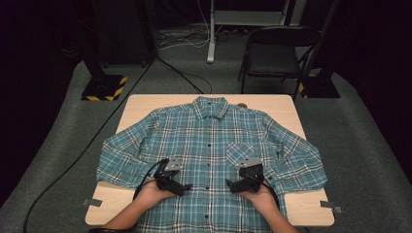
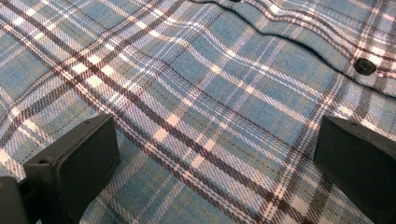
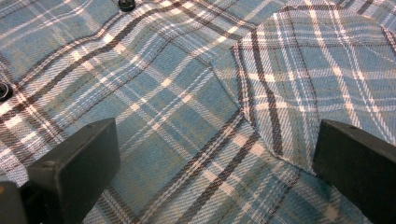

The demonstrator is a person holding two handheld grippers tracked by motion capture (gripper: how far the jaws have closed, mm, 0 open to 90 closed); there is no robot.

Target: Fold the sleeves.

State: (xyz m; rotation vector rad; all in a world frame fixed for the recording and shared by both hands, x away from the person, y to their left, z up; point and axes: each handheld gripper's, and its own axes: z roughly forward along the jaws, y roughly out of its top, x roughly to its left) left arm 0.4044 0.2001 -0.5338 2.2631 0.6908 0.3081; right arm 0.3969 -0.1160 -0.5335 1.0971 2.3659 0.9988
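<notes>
1 shirt [image 1: 209, 145] lies flat and buttoned on 1 table [image 1: 301, 206], with 1 chest pocket [image 3: 308, 84] lying closed. 2 grippers hover over its lower front: left gripper [image 1: 180, 187] and right gripper [image 1: 234, 185], jaws wide on both, nothing held, plaid cloth spread just beneath and between the fingers [image 2: 77, 163].

A teal plaid shirt [image 1: 209, 145] of matt woven cloth, its twill weave showing a fine, slightly rough grain, with small glossy dark plastic buttons [image 2: 364, 66]. It lies on a table [image 1: 272, 104] of pale, smooth, matt wood. The grippers' black jaws look like matt hard plastic. Grey carpet [image 1: 369, 145] covers the floor, dull and fuzzy.
</notes>
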